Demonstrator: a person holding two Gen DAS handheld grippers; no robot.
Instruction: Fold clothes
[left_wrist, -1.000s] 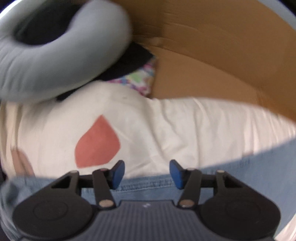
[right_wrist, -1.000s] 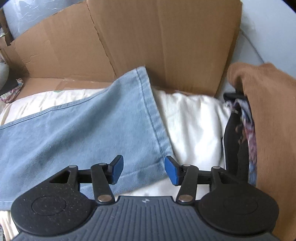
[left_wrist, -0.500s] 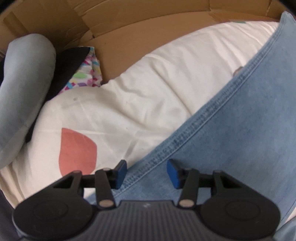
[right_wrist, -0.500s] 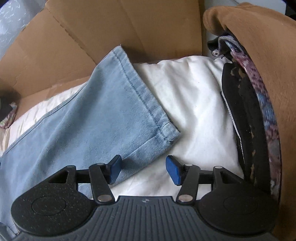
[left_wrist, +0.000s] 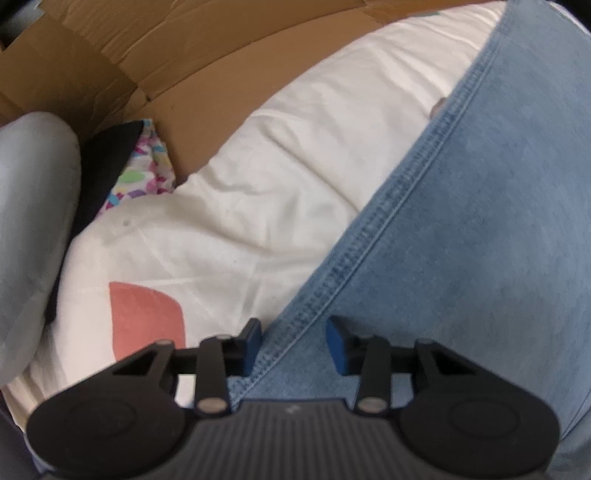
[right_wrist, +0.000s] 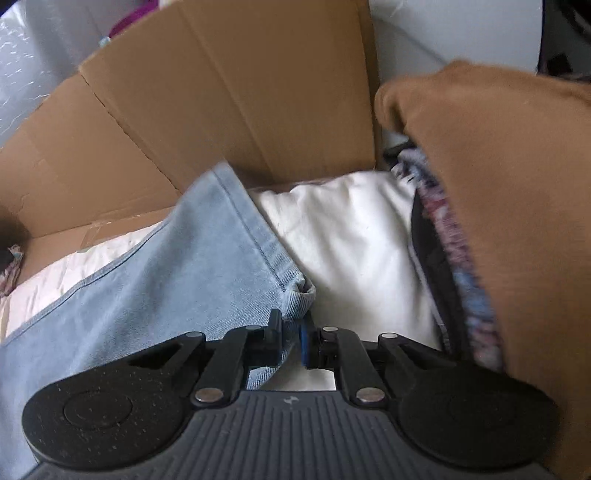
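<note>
soft, heavy light-blue denim trousers: right gripper fingers pinch the hem corner; left gripper fingers closing astride the stitched side seam, not yet pressing.

The right gripper has its jaws closing on the bottom corner of a light blue jeans leg, and the hem corner sits pinched between the blue pads. The jeans lie across a white pillow inside a cardboard box. To the right, a brown garment hangs over what looks like a patterned knit piece, though that edge is blurred.
</note>
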